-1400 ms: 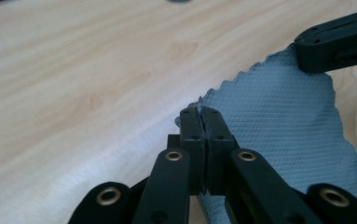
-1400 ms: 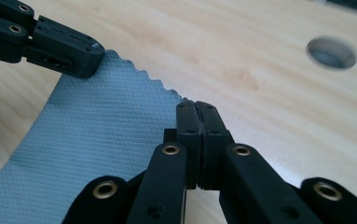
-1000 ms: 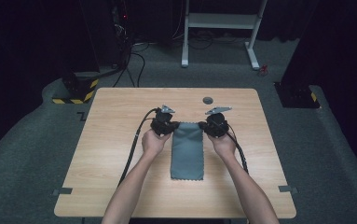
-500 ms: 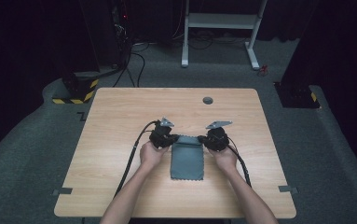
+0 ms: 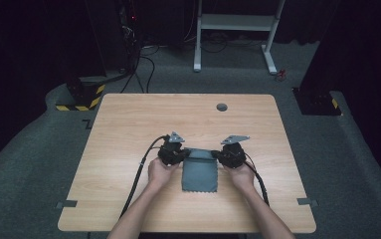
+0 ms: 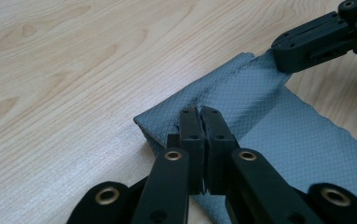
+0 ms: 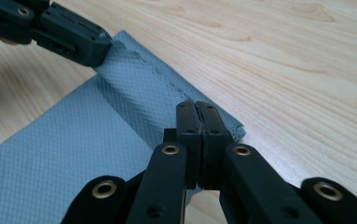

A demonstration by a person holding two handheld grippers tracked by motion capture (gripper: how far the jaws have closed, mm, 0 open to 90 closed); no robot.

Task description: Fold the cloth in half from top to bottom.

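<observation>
A grey-blue woven cloth [image 5: 199, 173] lies on the wooden table [image 5: 128, 129], its far edge folded back toward the person. My left gripper [image 5: 179, 155] pinches the cloth's far left corner [image 6: 176, 116]; its jaws are shut on the fabric. My right gripper [image 5: 220, 155] is shut on the far right corner [image 7: 223, 122]. In the left gripper view the cloth [image 6: 269, 121] stretches to the right gripper [image 6: 283, 58] at the upper right. In the right gripper view the cloth [image 7: 73, 140] runs to the left gripper [image 7: 102, 51] at the upper left. The held edge is rolled over, with the rest flat beneath.
A small dark round grommet [image 5: 221, 107] sits near the table's far edge. Cables trail from both grippers toward the front edge. Beyond the table is grey carpet [image 5: 39, 164], a white desk frame [image 5: 233, 30] and yellow-black striped blocks [image 5: 81, 97].
Both grippers have come toward the person and lower, carrying the cloth's far edge with them. The cloth looks shorter now, its far part folded over.
</observation>
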